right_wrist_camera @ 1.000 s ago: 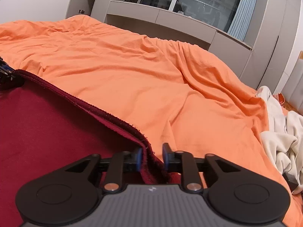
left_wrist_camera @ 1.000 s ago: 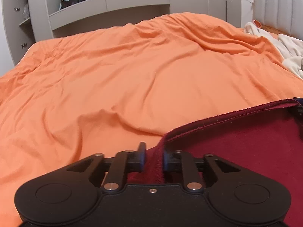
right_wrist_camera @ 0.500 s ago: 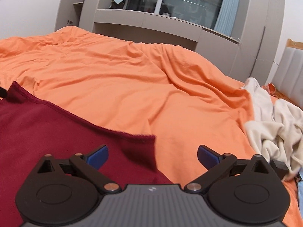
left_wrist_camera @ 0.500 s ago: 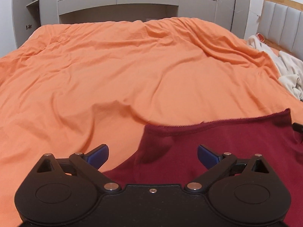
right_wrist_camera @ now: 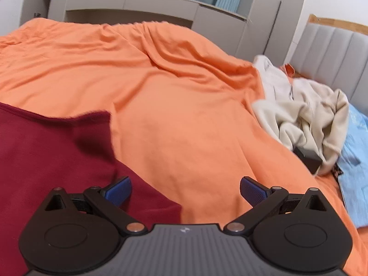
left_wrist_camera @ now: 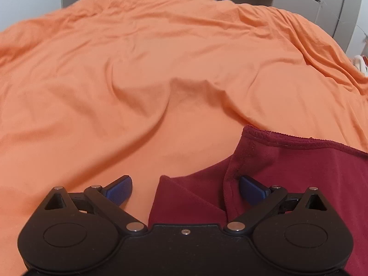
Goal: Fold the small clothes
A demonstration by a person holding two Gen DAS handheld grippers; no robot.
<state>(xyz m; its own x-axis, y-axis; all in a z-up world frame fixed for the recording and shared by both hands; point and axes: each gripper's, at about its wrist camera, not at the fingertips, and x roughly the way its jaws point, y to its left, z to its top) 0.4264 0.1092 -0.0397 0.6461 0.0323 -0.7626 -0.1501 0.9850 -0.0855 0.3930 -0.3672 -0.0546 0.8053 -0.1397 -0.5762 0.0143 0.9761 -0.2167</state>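
Your left hand-held gripper [left_wrist_camera: 185, 189] has just spread its jaws wide and grips nothing; a corner of the dark red garment [left_wrist_camera: 299, 172] lies loose between its fingers. Your right hand-held gripper [right_wrist_camera: 185, 189] has likewise just opened, empty, over the garment's edge. The garment lies on the bed's orange cover [left_wrist_camera: 161, 69], well apart from a cream clothes pile [right_wrist_camera: 306, 110].

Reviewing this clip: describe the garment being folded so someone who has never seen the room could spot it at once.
Start from the bed under the wide orange duvet. At its near edge, right under both open grippers, lies the dark red garment, flat, with a stitched hem. The only other clothes are the cream pile by the grey headboard, crumpled and pale.
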